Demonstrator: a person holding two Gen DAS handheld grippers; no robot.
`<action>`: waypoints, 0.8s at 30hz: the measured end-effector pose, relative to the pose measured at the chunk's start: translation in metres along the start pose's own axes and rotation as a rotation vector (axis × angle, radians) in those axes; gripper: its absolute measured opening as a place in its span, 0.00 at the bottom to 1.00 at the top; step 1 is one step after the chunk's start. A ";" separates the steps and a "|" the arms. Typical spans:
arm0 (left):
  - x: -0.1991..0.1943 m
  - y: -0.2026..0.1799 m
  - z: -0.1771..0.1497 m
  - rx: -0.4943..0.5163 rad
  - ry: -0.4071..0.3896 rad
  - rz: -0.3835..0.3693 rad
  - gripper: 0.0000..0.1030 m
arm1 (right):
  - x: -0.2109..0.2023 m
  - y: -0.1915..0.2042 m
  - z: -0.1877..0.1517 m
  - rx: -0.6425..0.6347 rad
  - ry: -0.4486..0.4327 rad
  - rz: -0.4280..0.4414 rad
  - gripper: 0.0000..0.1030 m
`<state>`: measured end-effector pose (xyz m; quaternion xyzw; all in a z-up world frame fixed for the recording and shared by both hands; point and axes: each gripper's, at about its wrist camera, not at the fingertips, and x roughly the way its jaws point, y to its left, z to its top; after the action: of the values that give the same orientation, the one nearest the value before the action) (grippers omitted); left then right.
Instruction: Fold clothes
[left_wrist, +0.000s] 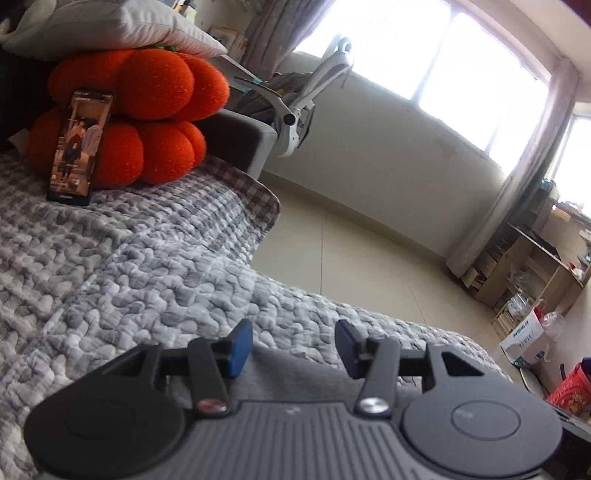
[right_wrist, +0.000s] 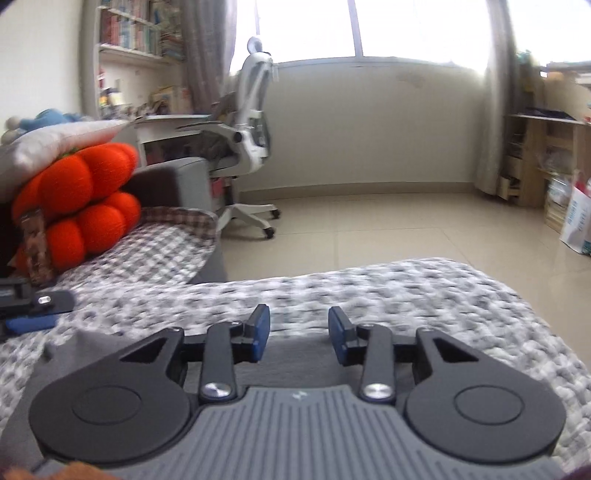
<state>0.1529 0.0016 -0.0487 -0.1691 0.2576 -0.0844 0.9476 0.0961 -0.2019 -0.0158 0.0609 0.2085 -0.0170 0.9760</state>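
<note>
— Orange first, far left: two plush cushions (left_wrist: 125, 122) stacked under a grey pillow (left_wrist: 110, 26), with a phone (left_wrist: 79, 146) propped against them. Where are the clothes?

— Hard to say. A smooth grey cloth (right_wrist: 295, 354) lies on the quilted bed cover (left_wrist: 129, 258) right under both tools; it may be a garment, but only a strip of it shows past the bodies.

— And the jaws?

— On the left gripper (left_wrist: 293, 345) they stand wide apart with nothing between them. The right gripper (right_wrist: 299, 336) reads the same — spread and empty, low over that cloth.

— So how far along is the folding?

— I can't settle it. No crease or folded edge is visible, so this fits either a piece laid flat for folding or one just folded and released.

— Further right?

— An office chair (right_wrist: 251, 147), bare floor (right_wrist: 406, 221), wooden shelves (right_wrist: 535, 158).
</note>
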 end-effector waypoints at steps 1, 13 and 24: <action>0.004 -0.003 -0.003 0.013 0.011 0.001 0.49 | 0.003 0.006 -0.001 -0.015 0.012 0.014 0.38; 0.026 -0.006 -0.023 0.155 0.070 0.078 0.44 | 0.019 0.026 -0.010 -0.116 0.131 0.032 0.31; -0.014 -0.014 -0.018 0.160 0.074 -0.008 0.44 | -0.019 0.017 -0.005 -0.086 0.118 0.114 0.34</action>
<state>0.1300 -0.0131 -0.0516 -0.0905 0.2842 -0.1145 0.9476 0.0773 -0.1847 -0.0110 0.0314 0.2623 0.0510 0.9631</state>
